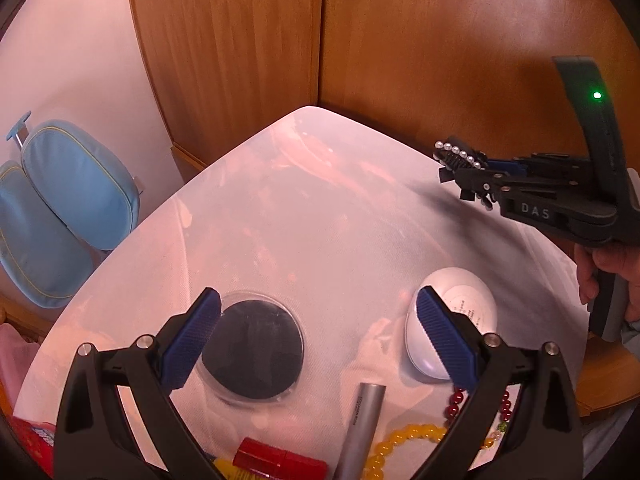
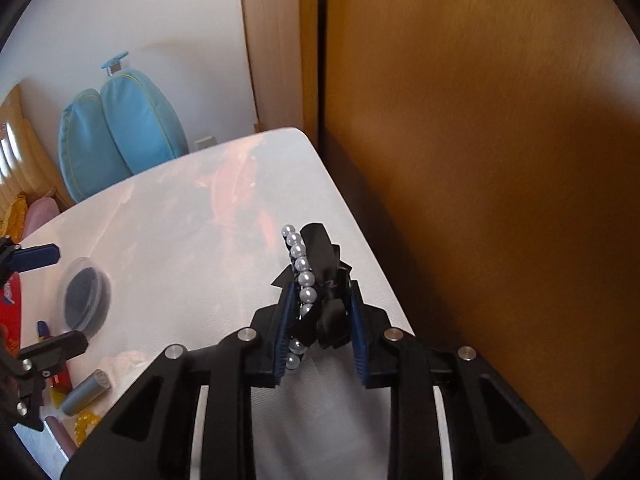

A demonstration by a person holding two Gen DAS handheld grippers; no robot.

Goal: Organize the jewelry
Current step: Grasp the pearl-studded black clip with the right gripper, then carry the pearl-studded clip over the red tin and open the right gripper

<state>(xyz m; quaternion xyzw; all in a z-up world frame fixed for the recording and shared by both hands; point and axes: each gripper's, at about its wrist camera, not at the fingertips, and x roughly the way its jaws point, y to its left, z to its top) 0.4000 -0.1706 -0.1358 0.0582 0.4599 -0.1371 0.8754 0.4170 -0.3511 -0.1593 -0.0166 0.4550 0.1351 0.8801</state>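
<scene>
Nearest in the left wrist view we see the left gripper [image 1: 316,336], jaws spread wide with nothing between the blue pads [image 1: 191,339], hanging over the near part of the white table [image 1: 320,200]. Just past its fingers lie a red case [image 1: 276,462], a silver tube [image 1: 362,428], a yellow bead bracelet [image 1: 404,438] and a dark red bead strand [image 1: 458,400], part hidden by the right finger. Beyond these sits a clear round lidded dish [image 1: 252,346] holding a dark disc (contents otherwise unclear), and to its right a white egg-shaped case [image 1: 460,320], closed as far as we can tell.

Farther off, above the table's far right side, the right gripper [image 2: 320,312] is clamped on a black hair clip with a pearl row [image 2: 306,280] and black ribbon, held clear of the tabletop; the pearls poke out past the fingertips. A hand [image 1: 612,280] grips its handle. Behind the table stand wooden cabinet panels [image 1: 440,40]; at far left, a blue padded chair [image 1: 68,200] against the wall.
</scene>
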